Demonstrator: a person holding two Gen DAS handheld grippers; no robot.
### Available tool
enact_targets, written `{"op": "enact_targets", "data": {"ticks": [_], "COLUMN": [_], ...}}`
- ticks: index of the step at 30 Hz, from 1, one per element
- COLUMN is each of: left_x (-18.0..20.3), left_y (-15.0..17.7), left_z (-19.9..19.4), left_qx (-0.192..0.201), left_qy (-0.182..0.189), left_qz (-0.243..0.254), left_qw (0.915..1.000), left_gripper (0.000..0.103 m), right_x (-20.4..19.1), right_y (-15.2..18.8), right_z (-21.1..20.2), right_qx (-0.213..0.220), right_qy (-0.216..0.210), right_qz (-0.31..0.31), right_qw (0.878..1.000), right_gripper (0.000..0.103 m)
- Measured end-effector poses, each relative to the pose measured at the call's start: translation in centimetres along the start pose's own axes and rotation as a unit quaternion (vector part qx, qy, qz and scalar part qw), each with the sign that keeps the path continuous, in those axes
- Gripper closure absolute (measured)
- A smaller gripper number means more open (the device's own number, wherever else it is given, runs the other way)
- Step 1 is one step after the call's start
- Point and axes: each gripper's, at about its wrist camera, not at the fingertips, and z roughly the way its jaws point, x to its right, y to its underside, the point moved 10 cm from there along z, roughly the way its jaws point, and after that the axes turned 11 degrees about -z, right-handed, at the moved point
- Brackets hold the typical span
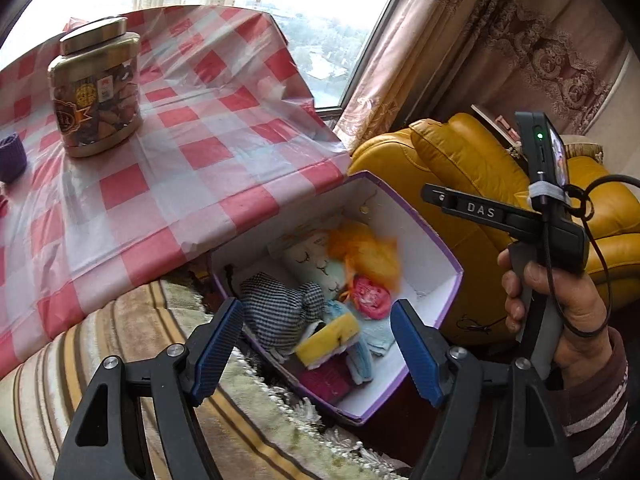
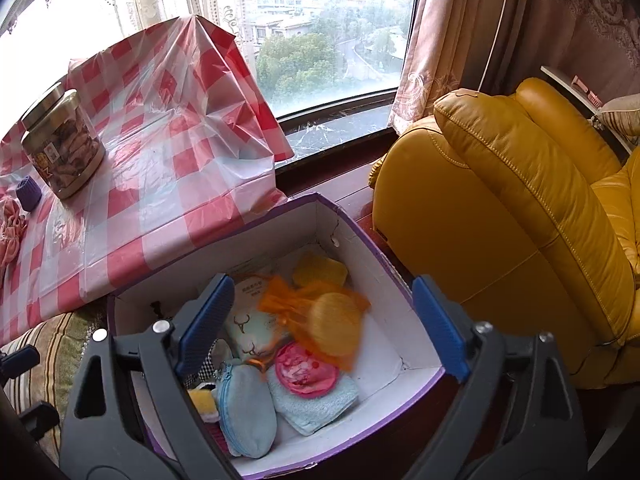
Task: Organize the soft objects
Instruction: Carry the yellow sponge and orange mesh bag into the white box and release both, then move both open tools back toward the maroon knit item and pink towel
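Soft toys [image 2: 316, 372] heaped in purple box [image 2: 416, 336] (white inside), box at 6 o'clock below checked table [image 2: 160, 184], left gripper [image 1: 316, 344] and right gripper [image 2: 320, 332] both spread wide, holding nothing, yellow armchair [image 2: 512, 216] at 3 o'clock.

l tool [image 1: 316, 344] + r tool [image 2: 322, 330] both spread wide, nothing gripped.

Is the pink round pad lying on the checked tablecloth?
No, the pink round pad lies inside the purple box, on a light blue towel.

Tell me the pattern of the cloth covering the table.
Red-and-white checks on the tablecloth, under clear plastic; clearest in the left wrist view.
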Motion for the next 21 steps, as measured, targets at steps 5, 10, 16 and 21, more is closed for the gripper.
{"op": "enact_targets", "data": {"ticks": [5,10,16,21], "left_x": [-1.3,-3.0,-7.7,-11.7], "left_y": [-0.8,-1.8,-3.6,-4.9], "left_z": [-0.9,-1.9,-4.0,-6.4], "left_qx": [0.021,0.047,0.096,0.133], "left_qy": [-0.016,-0.052,-0.121,-0.139], "left_qz": [-0.002,0.000,-0.033,-0.057], "left_qw": [0.9996,0.9976,0.9875,0.9797], "left_gripper": [0.026,0.026,0.023,0.020], "right_x": [-1.5,-3.6,-6.7,-10.0], "right_y": [-0.6,-1.4,-3.1,-4.0], "right_z": [-0.4,-1.0,-2.3,-2.9], "right_qx": [0.007,0.024,0.058,0.083], "right_qy": [-0.006,0.001,0.024,-0.004], "right_qz": [-0.014,-0.035,-0.077,-0.093], "right_qw": [1.000,0.999,0.995,0.992], "right_gripper": [0.010,0.007,0.005,0.005]}}
